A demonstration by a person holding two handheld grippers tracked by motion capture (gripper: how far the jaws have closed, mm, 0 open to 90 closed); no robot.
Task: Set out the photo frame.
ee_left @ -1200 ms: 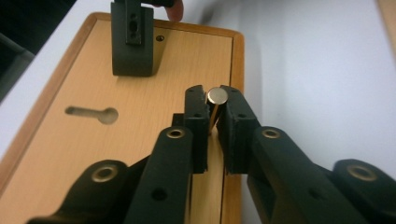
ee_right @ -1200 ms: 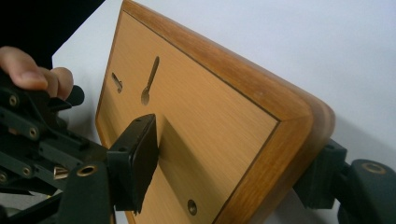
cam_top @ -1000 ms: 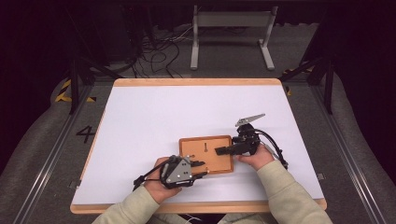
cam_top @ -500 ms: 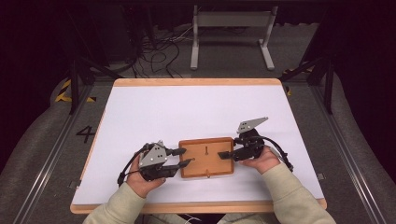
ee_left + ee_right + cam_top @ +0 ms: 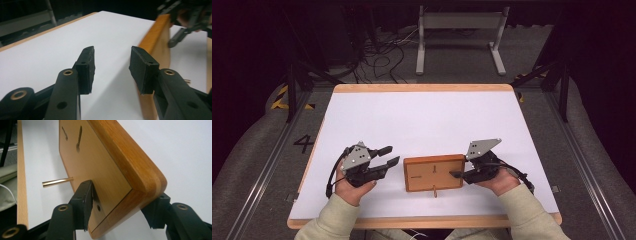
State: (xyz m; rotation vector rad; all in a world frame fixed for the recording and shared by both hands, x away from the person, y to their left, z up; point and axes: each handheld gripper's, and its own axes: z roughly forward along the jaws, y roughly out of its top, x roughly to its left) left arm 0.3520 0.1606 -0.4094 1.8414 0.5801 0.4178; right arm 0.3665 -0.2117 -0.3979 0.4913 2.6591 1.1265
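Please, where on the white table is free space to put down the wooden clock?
The white table is bare from its far edge down to the wooden clock, and along both side edges. It is crowded at the near edge: left hand-held gripper, clock, right hand-held gripper.

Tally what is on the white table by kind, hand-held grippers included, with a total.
Wooden clock: 1
Hand-held gripper: 2, left hand-held gripper and right hand-held gripper
Total: 3
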